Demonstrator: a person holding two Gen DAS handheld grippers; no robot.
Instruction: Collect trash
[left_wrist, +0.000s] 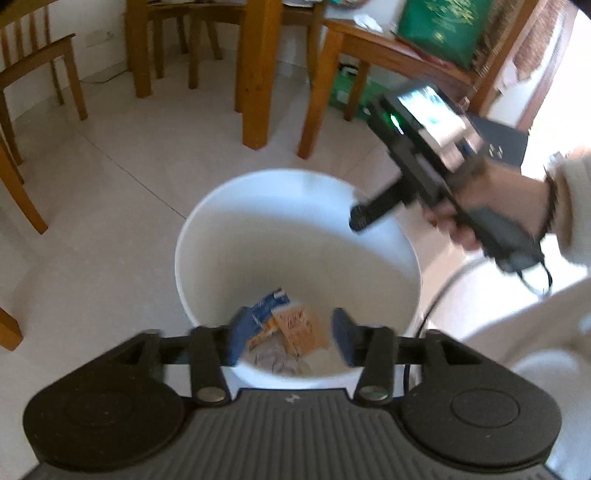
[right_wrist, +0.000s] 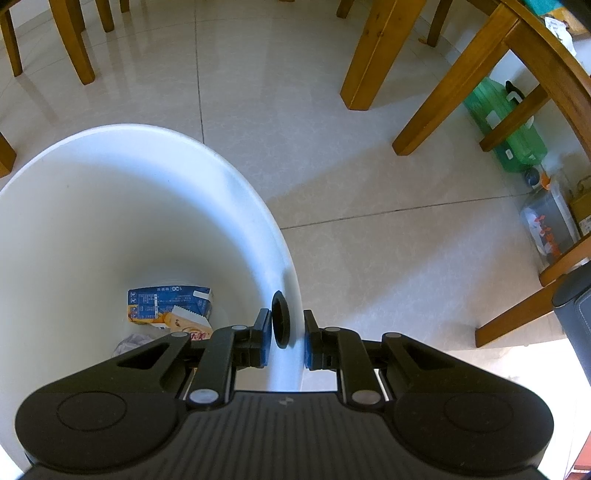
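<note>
White bin (left_wrist: 295, 229), standing on tiled floor (left_wrist: 110, 192). Trash lying at its bottom: blue carton (right_wrist: 170, 301), orange wrapper (right_wrist: 186, 325), crumpled tissue (left_wrist: 280, 360). Left gripper (left_wrist: 290, 341) hovering above the bin opening, jaws standing apart, nothing between them, trash directly below. Right gripper (right_wrist: 286, 338) clamping the bin's right rim (right_wrist: 291, 314).

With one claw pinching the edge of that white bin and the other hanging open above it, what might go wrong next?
1. The right gripper is clamped on the thin rim of the round white plastic bin; a tug might tip it, spilling the blue carton and orange wrapper.
2. The open, empty left gripper hangs just above the rim and might knock it.
3. A black cable trails beside the bin and might snag.
</note>
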